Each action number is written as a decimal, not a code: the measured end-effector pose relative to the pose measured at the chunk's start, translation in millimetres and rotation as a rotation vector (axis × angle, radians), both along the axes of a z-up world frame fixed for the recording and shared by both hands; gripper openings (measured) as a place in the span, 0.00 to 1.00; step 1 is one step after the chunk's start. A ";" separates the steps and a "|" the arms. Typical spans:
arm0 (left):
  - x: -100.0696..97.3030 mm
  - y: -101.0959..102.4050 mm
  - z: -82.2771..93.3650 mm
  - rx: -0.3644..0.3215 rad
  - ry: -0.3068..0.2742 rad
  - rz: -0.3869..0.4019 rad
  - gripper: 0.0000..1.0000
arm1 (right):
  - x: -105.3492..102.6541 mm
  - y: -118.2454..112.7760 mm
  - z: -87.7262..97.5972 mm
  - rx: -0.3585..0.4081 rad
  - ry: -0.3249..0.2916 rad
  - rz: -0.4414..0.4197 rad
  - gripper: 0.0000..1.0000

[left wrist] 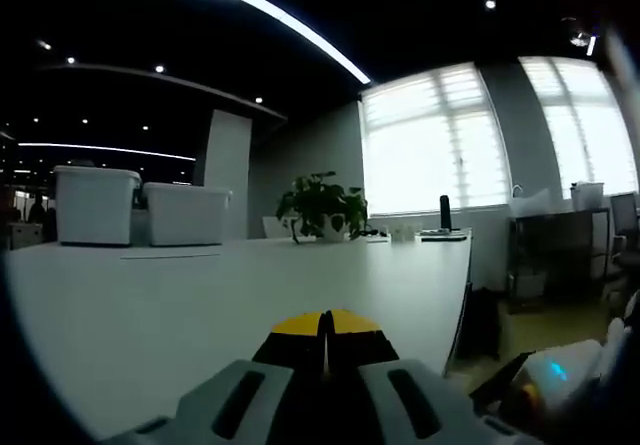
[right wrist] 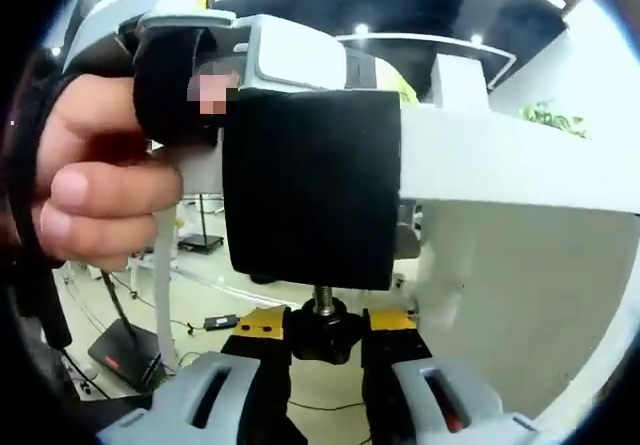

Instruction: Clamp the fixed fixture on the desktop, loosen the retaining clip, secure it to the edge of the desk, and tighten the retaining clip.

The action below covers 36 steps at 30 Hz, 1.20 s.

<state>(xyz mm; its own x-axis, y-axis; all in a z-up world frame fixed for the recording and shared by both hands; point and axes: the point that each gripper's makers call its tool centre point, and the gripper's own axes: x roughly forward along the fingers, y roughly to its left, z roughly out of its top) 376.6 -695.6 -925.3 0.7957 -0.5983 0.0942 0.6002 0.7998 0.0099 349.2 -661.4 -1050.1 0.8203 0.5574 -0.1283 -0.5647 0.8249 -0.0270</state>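
My right gripper (right wrist: 325, 327) grasps the black round clamp knob (right wrist: 324, 331) under the black block fixture (right wrist: 308, 190); my left gripper (left wrist: 325, 327) is clenched empty above the white desk (left wrist: 200, 305).

In the right gripper view, the black clamp block (right wrist: 310, 190) covers the top of the threaded screw (right wrist: 324, 297), and the black knob (right wrist: 325, 335) below it sits half hidden between the jaws. The hand (right wrist: 95, 185) is cut off at the left. In the left gripper view, the far desk items (left wrist: 440, 227) beside the plant (left wrist: 322, 205) are too small to tell.
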 end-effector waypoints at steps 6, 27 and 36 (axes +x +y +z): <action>1.3 0.6 -1.0 0.001 0.002 0.000 0.01 | 1.0 11.8 -4.5 0.026 0.002 0.302 0.23; 3.7 1.4 -3.2 0.002 0.001 0.000 0.01 | -12.2 5.0 -5.4 -0.008 -0.017 0.431 0.34; 1.7 0.5 -2.2 0.002 0.000 -0.002 0.01 | -28.7 -9.3 -14.4 -0.005 0.070 0.152 0.49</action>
